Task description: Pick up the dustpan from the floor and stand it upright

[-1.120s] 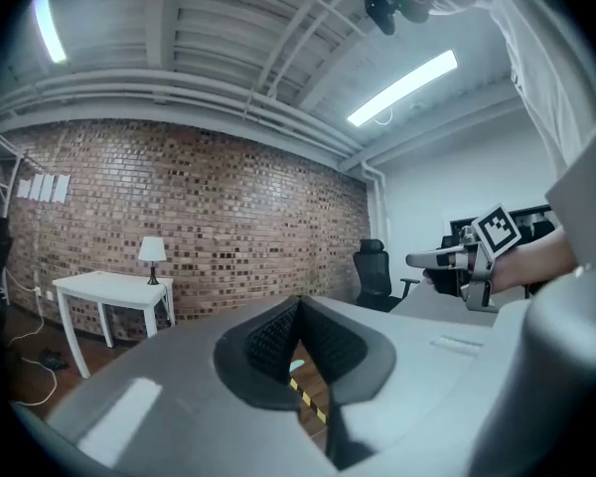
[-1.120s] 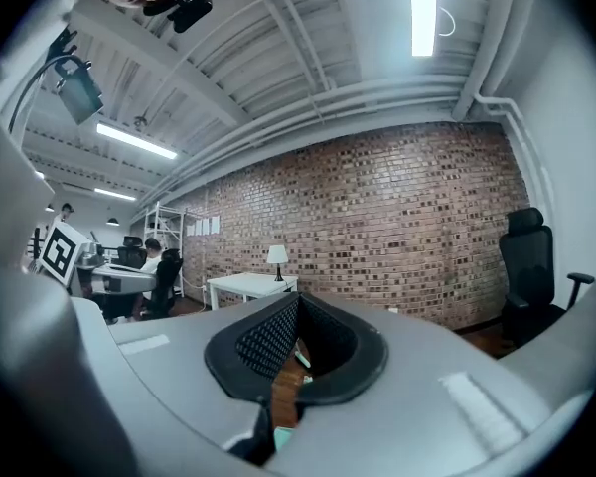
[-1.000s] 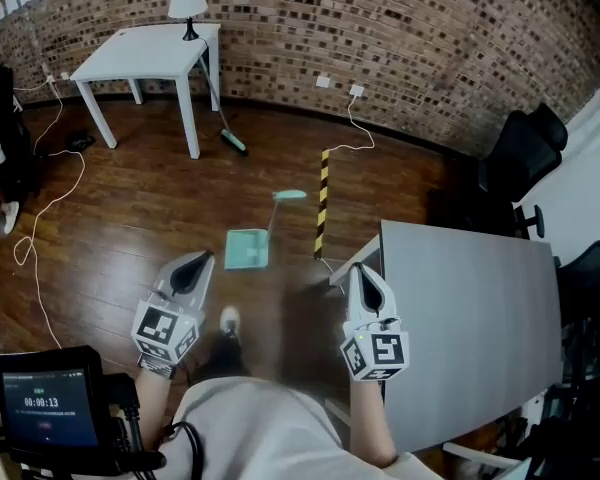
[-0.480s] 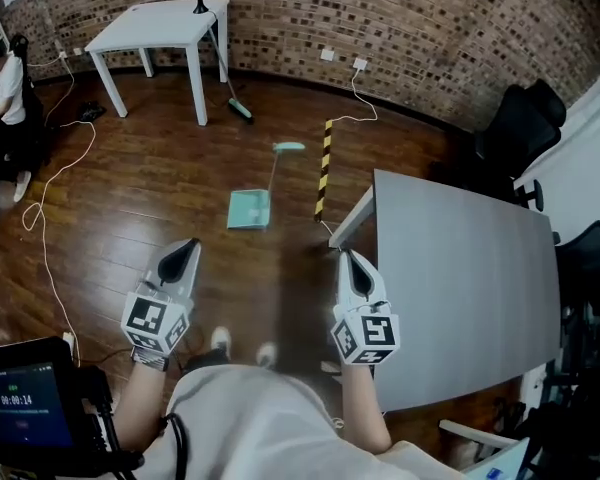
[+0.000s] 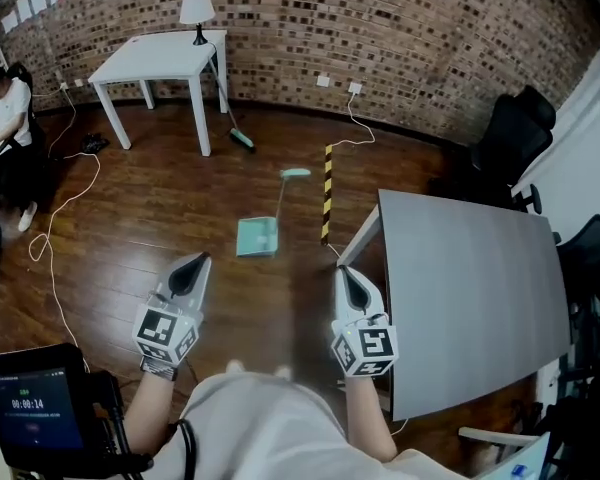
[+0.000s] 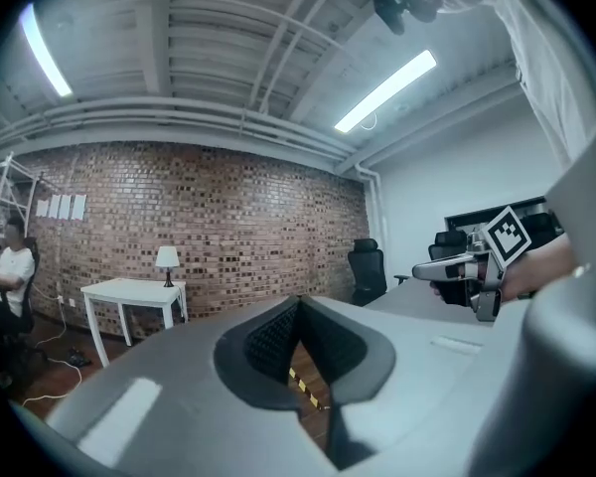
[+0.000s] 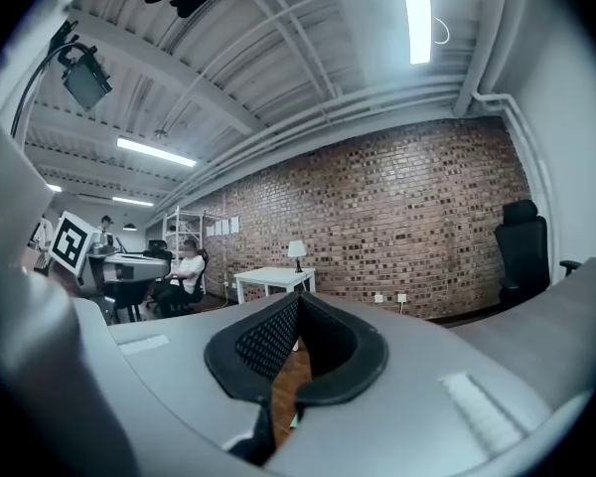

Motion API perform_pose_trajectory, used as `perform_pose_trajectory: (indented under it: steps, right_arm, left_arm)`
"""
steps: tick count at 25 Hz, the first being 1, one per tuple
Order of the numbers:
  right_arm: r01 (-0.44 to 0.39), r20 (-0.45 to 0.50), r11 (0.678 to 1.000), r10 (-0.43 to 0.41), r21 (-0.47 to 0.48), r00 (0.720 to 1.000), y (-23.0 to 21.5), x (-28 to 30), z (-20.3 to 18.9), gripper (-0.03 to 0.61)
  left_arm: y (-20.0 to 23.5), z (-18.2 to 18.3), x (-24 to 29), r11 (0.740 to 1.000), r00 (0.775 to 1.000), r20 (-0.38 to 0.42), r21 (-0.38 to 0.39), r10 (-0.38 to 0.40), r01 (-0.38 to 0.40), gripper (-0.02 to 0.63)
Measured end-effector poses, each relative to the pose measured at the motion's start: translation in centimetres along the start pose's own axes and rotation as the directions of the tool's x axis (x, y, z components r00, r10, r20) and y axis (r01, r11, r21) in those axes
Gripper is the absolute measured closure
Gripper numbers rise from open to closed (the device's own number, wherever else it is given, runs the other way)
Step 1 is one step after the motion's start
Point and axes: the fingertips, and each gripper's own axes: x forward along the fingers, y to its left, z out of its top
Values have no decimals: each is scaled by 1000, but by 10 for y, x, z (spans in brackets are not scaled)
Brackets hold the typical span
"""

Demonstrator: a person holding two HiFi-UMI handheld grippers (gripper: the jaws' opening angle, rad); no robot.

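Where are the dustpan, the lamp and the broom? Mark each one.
dustpan [image 5: 257,237], head view, middle of its pan
lamp [image 5: 197,8], head view, its white shade
broom [image 5: 241,141], head view, its green head

A brick wall [image 5: 430,28] bounds the wooden floor [image 5: 160,218].

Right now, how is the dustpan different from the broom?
The dustpan lies flat on the floor; the broom stands slanted against the white table. The dustpan is nearer the grey table; the broom is back by the brick wall. Both are partly mint green.
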Motion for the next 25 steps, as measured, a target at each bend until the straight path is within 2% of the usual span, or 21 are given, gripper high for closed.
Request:
perform_pose_trajectory:
  steps: [7,10,25]
  right_arm:
    - [3,-11,1000,-3,-22,1000,-2,6,15,567]
    - [20,-21,999,-21,-41,1000,-2,5,11,568]
    - [6,-38,999,-7,-32,999,6,6,0,568]
  left_arm:
    - [4,13,5,1000,1000,12,11,-2,2,612]
    - [3,6,2,1000,1000,10,9,-9,9,613]
    - [-3,-3,0,1000,1000,-1,4,-24,24,612]
